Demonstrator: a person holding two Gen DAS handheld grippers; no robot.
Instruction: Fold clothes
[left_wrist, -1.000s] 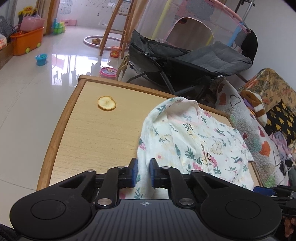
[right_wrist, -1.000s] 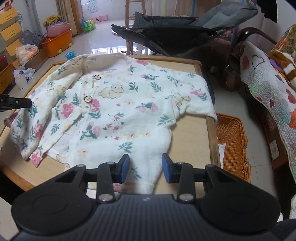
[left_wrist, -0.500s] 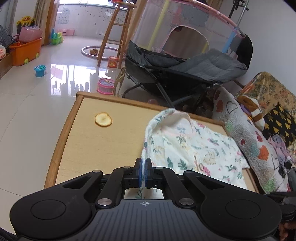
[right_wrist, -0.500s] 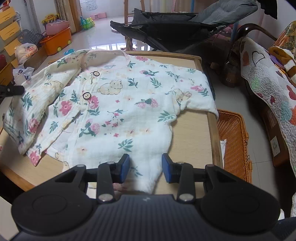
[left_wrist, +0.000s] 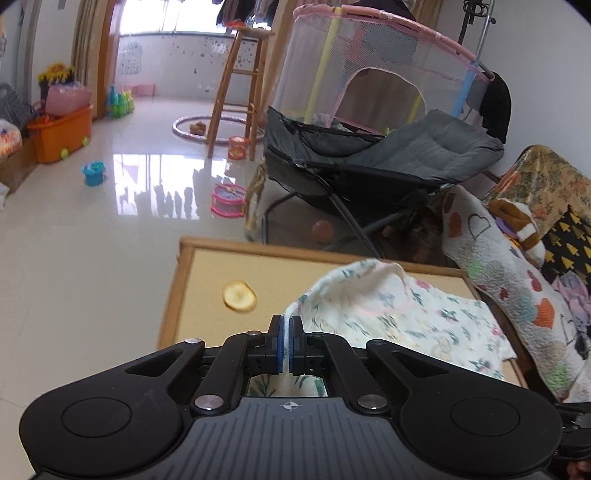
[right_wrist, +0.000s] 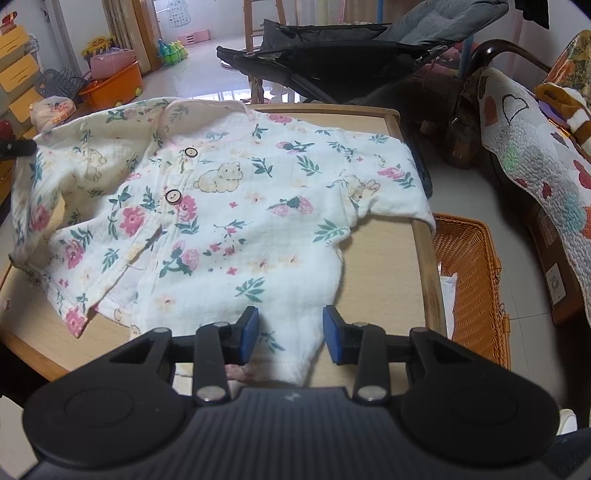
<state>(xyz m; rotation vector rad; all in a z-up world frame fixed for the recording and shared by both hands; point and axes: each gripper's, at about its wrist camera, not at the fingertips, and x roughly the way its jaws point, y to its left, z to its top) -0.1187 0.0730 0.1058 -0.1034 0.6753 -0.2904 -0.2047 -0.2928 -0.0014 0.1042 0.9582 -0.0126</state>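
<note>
A floral baby shirt (right_wrist: 236, 221) lies spread, front up, across a wooden table (right_wrist: 384, 254) in a toy-strewn living room. At the left of the table the left gripper (left_wrist: 285, 345) has its blue pads (left_wrist: 280, 347) pressed together on a fold of the shirt's left sleeve (right_wrist: 48, 192), and the cloth rises from the tabletop in a ridge toward the pinch. Seen from the right wrist, that gripper shows only as a dark tip at the far left edge, at the sleeve's end. A round yellowish slice (left_wrist: 239, 296) sits on bare tabletop just left of the lifted cloth. Two wooden buttons (right_wrist: 172, 195) run down the shirt's placket, beside a printed bear. At the near edge, the right gripper (right_wrist: 290, 336) stands with its jaws apart over the shirt's bottom hem; the cloth lies between the blue pads (right_wrist: 251, 334), which do not press on it. The right sleeve (right_wrist: 391, 195) stretches flat to the table's right rim, its cuff hanging slightly over the edge. Beyond that rim, on the floor, sits an orange wicker basket (right_wrist: 476, 284) with something white inside. A grey reclining chair (left_wrist: 369, 162) stands behind the table's far edge, and a patterned quilt (right_wrist: 535, 162) drapes over furniture at the far right.
</note>
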